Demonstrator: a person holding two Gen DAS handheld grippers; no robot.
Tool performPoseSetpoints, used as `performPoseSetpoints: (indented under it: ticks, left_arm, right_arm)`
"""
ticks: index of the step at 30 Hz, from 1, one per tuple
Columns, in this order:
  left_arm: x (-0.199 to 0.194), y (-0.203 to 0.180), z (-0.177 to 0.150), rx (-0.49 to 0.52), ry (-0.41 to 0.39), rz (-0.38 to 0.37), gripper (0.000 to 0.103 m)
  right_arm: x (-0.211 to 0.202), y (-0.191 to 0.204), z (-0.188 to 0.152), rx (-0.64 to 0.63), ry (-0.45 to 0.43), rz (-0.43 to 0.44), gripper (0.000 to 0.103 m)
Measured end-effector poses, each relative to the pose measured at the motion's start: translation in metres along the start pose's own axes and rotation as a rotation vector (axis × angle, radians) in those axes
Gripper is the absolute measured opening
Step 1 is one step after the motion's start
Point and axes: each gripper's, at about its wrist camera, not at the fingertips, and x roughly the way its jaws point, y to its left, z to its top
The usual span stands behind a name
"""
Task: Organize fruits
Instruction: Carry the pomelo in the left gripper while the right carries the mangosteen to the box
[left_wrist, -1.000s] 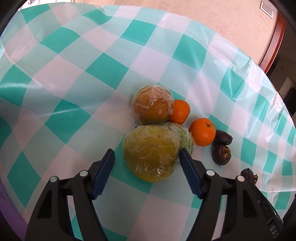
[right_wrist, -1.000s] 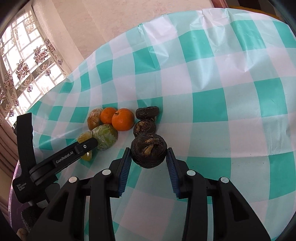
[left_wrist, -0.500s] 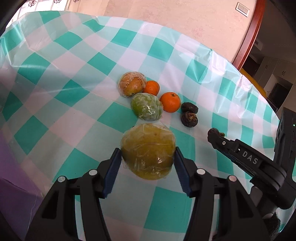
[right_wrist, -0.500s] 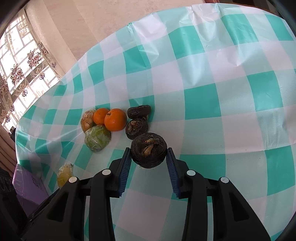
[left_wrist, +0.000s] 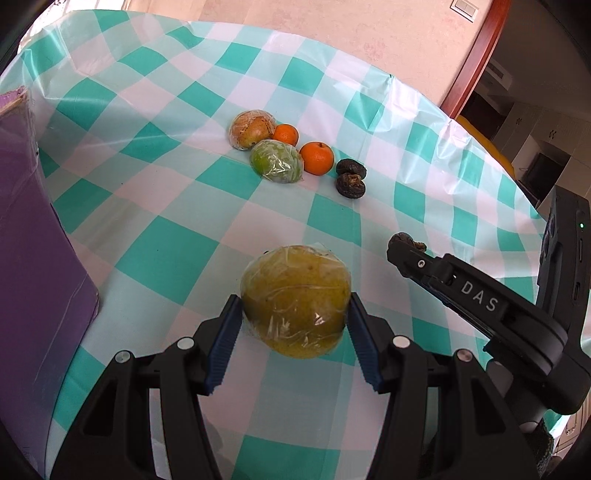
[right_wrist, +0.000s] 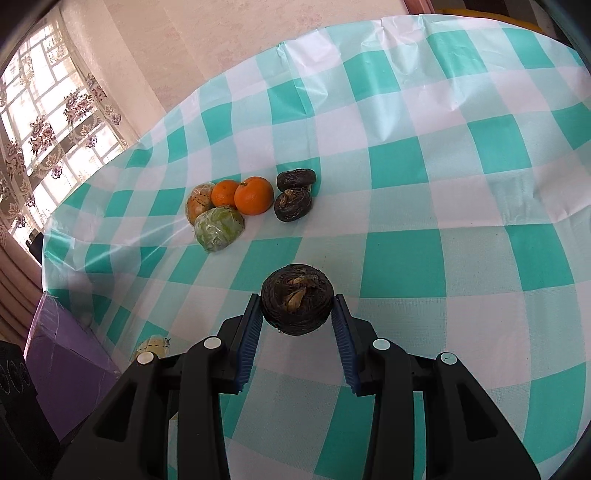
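Fruit wrapped in slick film (left_wrist: 295, 301) sits pinched in the left tongs (left_wrist: 293, 325) above the table (left_wrist: 177, 258); soft, so grip its middle. Right tongs (right_wrist: 297, 319) pinch a dark wrinkled fruit (right_wrist: 296, 299).

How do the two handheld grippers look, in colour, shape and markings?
Both grippers, left and right, are black plastic with two angular fingers, each carrying a ribbed blue pad and round silver screw heads. Seen from the left wrist, the right gripper's side carries white letters "DAS". No cables or sleeves are visible.
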Motion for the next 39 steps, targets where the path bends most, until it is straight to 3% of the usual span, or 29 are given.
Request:
performPoseSetpoints:
  ticks: [21, 31, 39]
  left_arm:
    - [-0.054, 0.004, -0.054, 0.061, 0.001, -0.046, 0.057]
    - [-0.090, 0.016, -0.065, 0.016, -0.137, -0.051, 0.057]
    - [-0.142, 0.013, -0.075, 0.108, -0.289, -0.011, 0.057]
  right_arm:
    - [-0.046, 0.009, -0.061, 0.001, 0.036, -0.038, 0.039]
    - [-0.078, 0.029, -0.078, -0.075, -0.092, -0.048, 0.039]
    - [-0.106, 0.055, -0.090, -0.150, -0.207, 0.023, 0.039]
